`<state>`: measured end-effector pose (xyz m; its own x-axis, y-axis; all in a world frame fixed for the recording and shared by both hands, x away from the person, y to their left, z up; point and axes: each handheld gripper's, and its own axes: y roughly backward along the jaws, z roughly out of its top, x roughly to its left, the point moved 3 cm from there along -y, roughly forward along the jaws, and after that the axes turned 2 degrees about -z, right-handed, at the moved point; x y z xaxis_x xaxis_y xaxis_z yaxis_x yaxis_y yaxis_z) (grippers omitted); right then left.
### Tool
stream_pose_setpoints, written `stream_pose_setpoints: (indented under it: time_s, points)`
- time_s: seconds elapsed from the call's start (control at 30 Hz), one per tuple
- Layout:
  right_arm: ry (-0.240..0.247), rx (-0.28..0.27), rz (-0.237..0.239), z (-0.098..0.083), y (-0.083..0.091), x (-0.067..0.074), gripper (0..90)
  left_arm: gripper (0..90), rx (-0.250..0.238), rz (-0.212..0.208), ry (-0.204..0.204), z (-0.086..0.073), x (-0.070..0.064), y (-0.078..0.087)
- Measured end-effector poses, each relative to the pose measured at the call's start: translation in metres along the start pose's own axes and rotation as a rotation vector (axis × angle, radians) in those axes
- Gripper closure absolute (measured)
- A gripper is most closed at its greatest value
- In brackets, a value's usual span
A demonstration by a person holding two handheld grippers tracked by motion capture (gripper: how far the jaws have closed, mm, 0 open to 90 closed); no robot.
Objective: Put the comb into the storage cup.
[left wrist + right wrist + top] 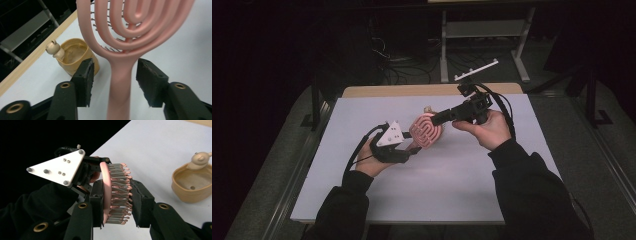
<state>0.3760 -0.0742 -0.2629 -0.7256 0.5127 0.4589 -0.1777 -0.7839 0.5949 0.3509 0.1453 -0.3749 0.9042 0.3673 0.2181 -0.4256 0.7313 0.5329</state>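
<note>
Between the two grippers, held up off the white table (362, 195), was a pink hairbrush (427, 131) with an open, looped head and rows of thin pins. The right gripper (117, 202) was clamped across that head: one black jaw lay flat against the pink back, the other pressed on the pin tips, so the brush hung from this grip alone. The left gripper (113, 80) stood with its jaws apart on either side of the handle, a clear gap showing between each pad and the pink stem; it bore none of the weight.

The brush looked like light moulded plastic, stiff in the frame and handle but springy at the pins, which would likely give under pressure and make a squeeze across the head somewhat spongy. The smooth, round handle seemed the firmer place to take hold, just below where it widens into the loops, though its slick surface could let it twist or slide between flat pads. The head's hollow loops probably flex a little if pinched hard.

Beyond the left gripper's jaws, a small tan pot (75, 58) with a little bear figure (54, 48) on its rim rested on the table, well clear of the brush.

No brand, label or writing could be read on the brush, the pot or the grippers.
</note>
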Motion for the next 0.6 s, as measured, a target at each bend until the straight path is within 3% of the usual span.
stream_pose_setpoints:
  time_s: [0.2,0.37,0.6]
  points:
    - [-0.004,-0.005,-0.016,0.008,0.006,-0.001,64.6,42.4,-0.036,-0.002,0.039,0.000,0.004,0.007]
    - [-0.004,-0.011,-0.041,0.015,0.014,0.000,64.6,34.4,-0.094,-0.031,0.089,-0.001,0.009,0.014]
    - [-0.004,-0.022,-0.075,0.024,0.026,0.000,64.6,24.6,-0.145,-0.065,0.116,-0.006,0.013,0.022]
